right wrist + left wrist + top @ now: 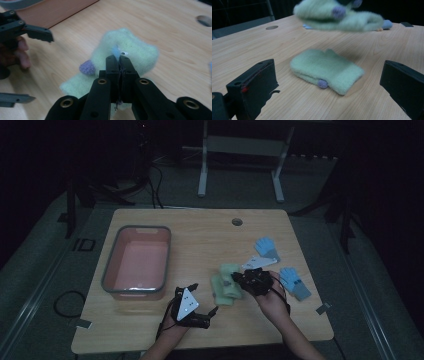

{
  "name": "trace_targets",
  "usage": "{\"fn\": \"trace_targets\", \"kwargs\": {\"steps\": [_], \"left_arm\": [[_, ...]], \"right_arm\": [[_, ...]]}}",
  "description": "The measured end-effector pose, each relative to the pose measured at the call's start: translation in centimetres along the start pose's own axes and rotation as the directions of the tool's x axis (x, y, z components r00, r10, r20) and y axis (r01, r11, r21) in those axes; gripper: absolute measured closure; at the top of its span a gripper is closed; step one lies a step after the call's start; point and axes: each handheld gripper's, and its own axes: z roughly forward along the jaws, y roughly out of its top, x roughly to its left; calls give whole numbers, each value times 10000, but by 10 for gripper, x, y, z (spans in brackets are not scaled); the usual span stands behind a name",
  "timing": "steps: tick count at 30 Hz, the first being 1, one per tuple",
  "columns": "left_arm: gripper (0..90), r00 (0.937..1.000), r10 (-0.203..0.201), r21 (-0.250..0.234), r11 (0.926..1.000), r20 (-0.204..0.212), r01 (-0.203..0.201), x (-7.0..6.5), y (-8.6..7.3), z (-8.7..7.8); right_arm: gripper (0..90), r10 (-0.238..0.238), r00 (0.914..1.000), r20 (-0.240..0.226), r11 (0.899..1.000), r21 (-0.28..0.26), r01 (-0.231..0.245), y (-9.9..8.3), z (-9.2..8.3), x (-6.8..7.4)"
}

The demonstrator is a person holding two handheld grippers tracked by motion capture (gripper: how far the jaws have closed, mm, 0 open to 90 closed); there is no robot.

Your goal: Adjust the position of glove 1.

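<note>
Wooden bench (200, 240): your right claw (119, 61) pinches one soft, light, floppy pale-green fleece mitten (130, 51); left claw (324, 82) gapes wide at seven o'clock. Grip cuffs.

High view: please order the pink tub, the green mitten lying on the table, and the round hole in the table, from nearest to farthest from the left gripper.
From the left gripper:
1. Green mitten lying on the table, just up and to its right.
2. Pink tub, to its upper left.
3. Round hole, far up near the table's back edge.
</note>
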Motion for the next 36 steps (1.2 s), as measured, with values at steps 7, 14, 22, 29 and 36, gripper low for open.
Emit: {"fn": "trace_targets", "kwargs": {"steps": [7,14,22,29,36], "left_arm": [[11,10000,44,3,10000,36,-44,0,0,0],[11,10000,6,8,10000,42,-6,0,0,0],[11,10000,-17,7,10000,32,17,0,0,0],[11,9999,-119,1,9999,5,119,1,0,0],[11,9990,444,124,9989,94,-445,-3,0,0]], "right_arm": [[876,-140,9994,-327,9993,337,151,-1,20,15],[875,44,9990,-450,9966,826,-7,-14,40,16],[866,44,9981,-611,9908,1352,39,-24,56,8],[855,103,9972,-746,9922,1243,-10,-27,59,7],[705,146,9956,-926,9956,930,-59,-25,49,5]]}}
